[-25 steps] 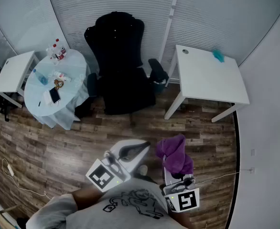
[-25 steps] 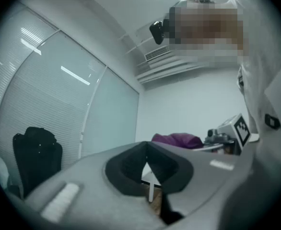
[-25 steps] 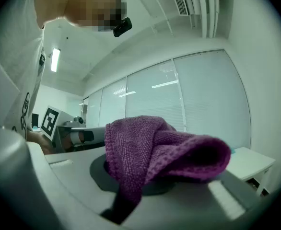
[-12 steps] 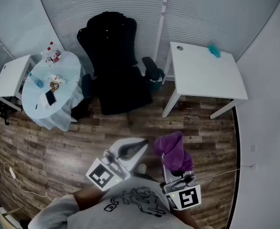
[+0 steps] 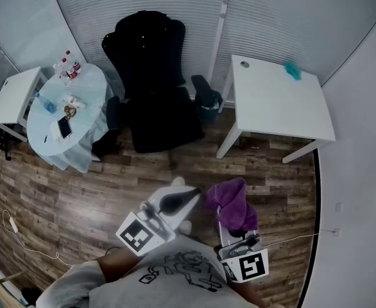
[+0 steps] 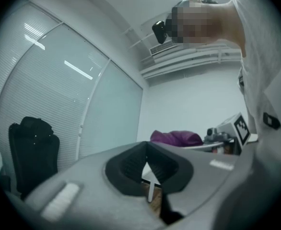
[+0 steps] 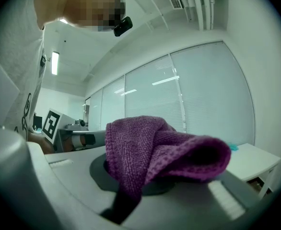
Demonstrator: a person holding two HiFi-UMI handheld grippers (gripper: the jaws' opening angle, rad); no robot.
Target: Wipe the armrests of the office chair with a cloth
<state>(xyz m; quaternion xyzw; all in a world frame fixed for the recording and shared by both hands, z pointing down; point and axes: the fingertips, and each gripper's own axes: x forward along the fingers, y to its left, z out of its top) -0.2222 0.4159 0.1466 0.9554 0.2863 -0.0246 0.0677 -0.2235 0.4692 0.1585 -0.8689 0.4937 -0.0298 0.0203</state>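
One cloth (image 7: 164, 147) is clamped in the right gripper (image 5: 231, 226) for wiping armrests (image 5: 207, 94) well ahead; the left gripper (image 5: 187, 196) is closed, empty.

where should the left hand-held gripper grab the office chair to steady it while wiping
Probably the armrest on the round table's side of the office chair: it is a narrow bar sticking forward, clear of the seat. Come from the front and above, jaws across its width. The left hand-held gripper is shut now, so open it first.
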